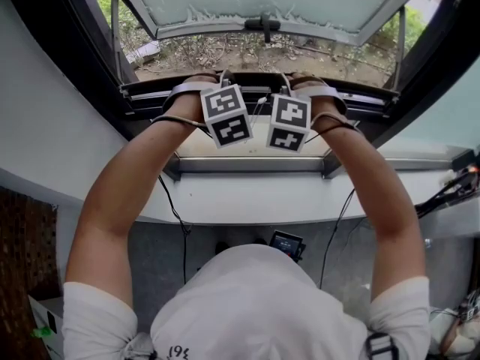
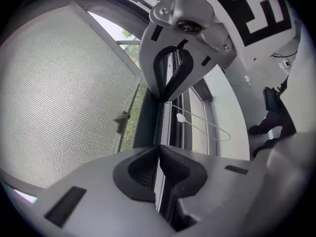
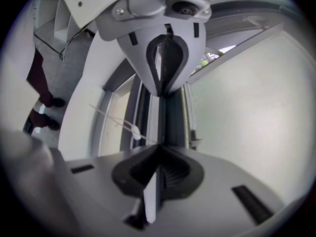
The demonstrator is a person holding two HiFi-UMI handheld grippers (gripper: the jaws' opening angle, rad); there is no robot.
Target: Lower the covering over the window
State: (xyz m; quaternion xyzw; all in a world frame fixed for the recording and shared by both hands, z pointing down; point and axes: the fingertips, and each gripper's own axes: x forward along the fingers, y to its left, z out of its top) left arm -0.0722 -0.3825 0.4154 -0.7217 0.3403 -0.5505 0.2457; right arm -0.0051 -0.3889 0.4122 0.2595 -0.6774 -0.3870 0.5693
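Grip confirmed on both sides: left gripper [image 2: 163, 125] and right gripper [image 3: 162, 120] each clamped on the covering's dark bottom rail [image 1: 146, 96], side by side mid-span. Rail spans the window opening, above the sill [image 1: 247, 165].

White sill [image 1: 247, 201] runs under the window [image 1: 255, 6]. Thin black cables [image 1: 178, 220] drape over its front edge. I see a dark rod-like tool [image 1: 448, 192] at its right end, contact unclear. On the grey floor [image 1: 232, 235] below: small black device with lit screen [image 1: 287, 244], white box [image 1: 45, 313] far left.
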